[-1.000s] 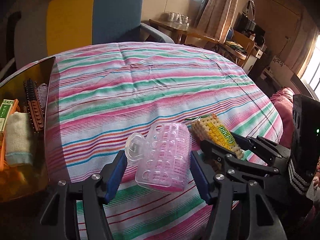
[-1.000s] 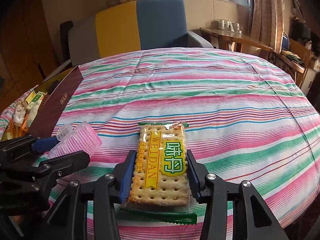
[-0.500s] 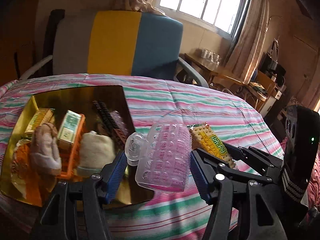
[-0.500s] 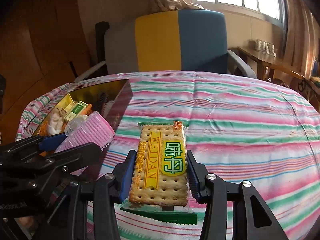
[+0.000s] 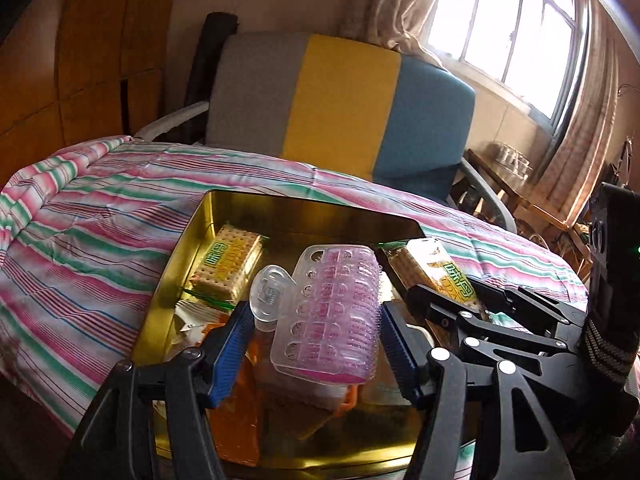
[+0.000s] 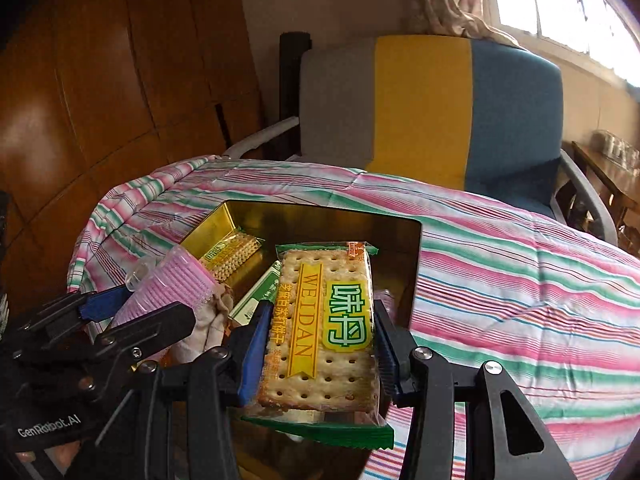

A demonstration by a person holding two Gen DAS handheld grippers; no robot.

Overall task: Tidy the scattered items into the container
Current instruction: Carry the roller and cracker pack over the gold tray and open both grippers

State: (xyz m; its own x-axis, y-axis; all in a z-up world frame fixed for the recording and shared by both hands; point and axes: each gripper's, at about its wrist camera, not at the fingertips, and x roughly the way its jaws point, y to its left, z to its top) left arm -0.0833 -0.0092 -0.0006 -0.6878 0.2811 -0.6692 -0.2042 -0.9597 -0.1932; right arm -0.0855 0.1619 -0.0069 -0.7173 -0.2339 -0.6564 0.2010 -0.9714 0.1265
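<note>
Covering the table, striped cloth (image 5: 100, 232) — armchair (image 5: 340, 108) behind; both hand-held grippers clamp items.

Both tongs (image 5: 312, 344) (image 6: 318, 344) clamped, side by side

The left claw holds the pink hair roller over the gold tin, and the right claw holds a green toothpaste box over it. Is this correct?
Not quite. The right claw holds a packet of Weidan crackers, not a toothpaste box, as the right wrist view shows. The left claw does hold the pink hair roller over the gold tin.
</note>
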